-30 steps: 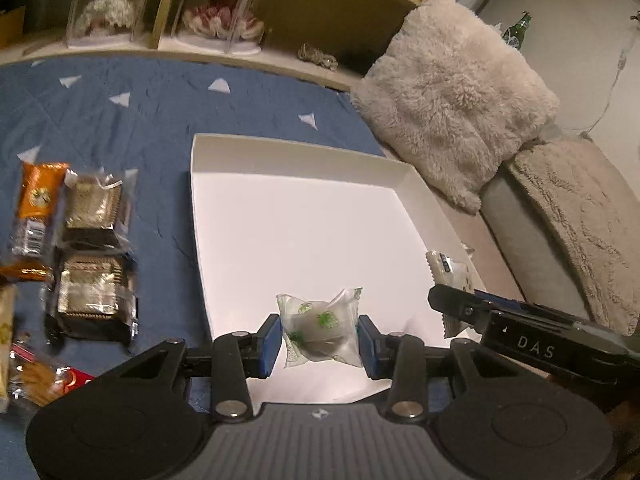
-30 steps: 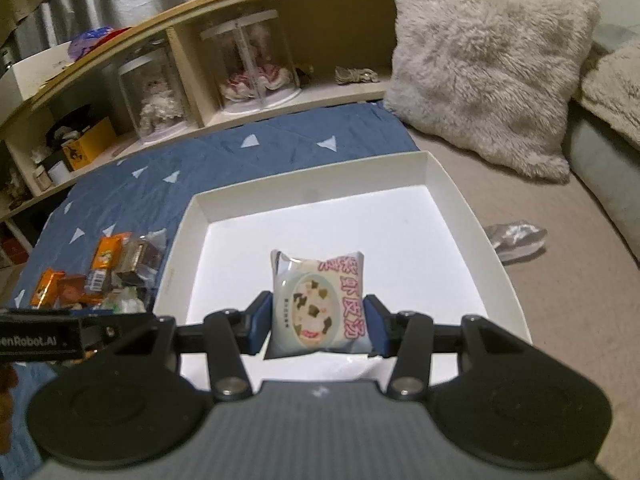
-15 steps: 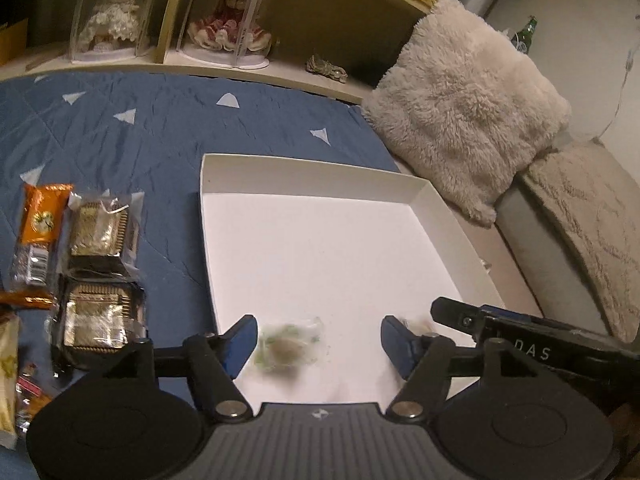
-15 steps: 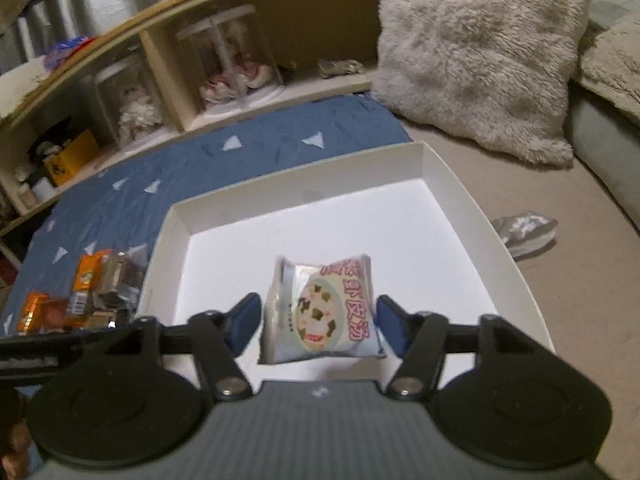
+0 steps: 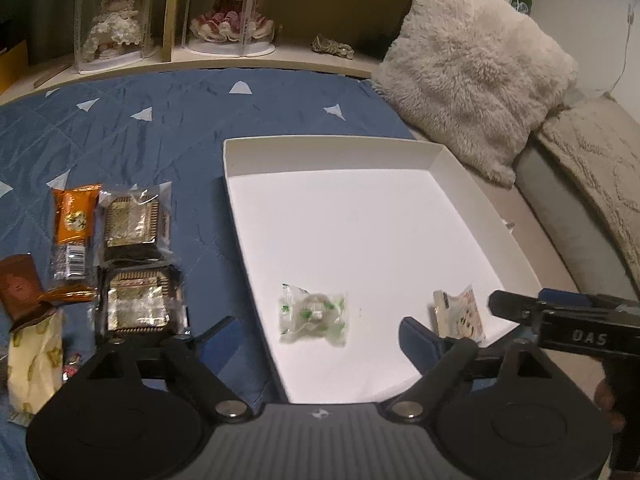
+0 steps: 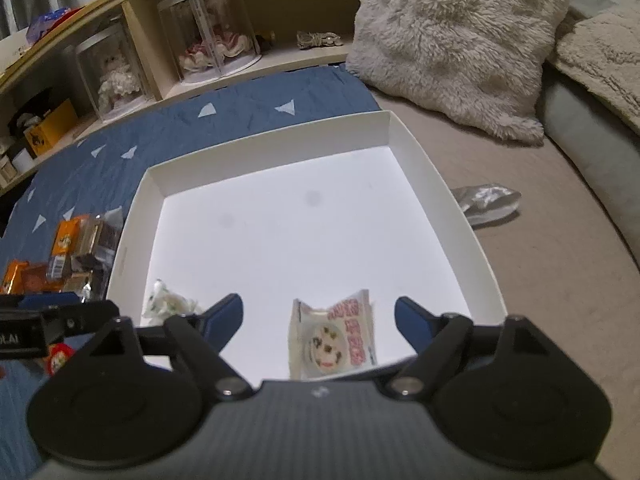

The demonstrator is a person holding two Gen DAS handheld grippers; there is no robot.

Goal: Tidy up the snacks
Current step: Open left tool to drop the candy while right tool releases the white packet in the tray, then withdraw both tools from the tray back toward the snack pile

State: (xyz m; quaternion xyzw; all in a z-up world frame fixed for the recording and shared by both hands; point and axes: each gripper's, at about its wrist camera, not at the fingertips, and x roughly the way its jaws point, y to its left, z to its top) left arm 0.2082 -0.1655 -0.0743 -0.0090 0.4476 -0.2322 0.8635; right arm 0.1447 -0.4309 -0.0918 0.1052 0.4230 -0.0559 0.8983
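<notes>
Nearest the cameras, both pairs of fingers are spreading: the left gripper point(image 5: 316, 330) had been pinching the green-and-clear sweet packet point(image 5: 313, 314) a second ago and the right gripper point(image 6: 318, 316) the pink-lettered biscuit packet point(image 6: 334, 340), and now each packet lies loose on the floor of the white tray point(image 5: 332, 148), between the opening fingers but touched by neither. Both packets sit in the near part of the tray, the green one toward its near-left edge, the pink one toward its near-right edge. That reads as two snacks delivered at once, so the placing step looks finished for this pair, and the hands are probably free to go back for more. Left of the tray, on the blue quilted bed cover point(image 5: 152, 128), the rest of the pile waits: two dark foil-wrapped cakes point(image 5: 136, 264), an orange bar point(image 5: 74, 220), a brown packet point(image 5: 18, 288) and a pale yellow wrapper point(image 5: 34, 360), so most of the sorting seems undone. The left wrist view shows this pile clearly and catches the right gripper's side by the tray's near-right edge; the right wrist view crowds the pile into its left margin but alone shows a crumpled silvery wrapper point(image 6: 486, 202) lying outside the tray's right wall. Beyond the tray stand a fluffy cushion point(image 5: 472, 68) and shelves with two dolls in clear cases point(image 5: 168, 20).
</notes>
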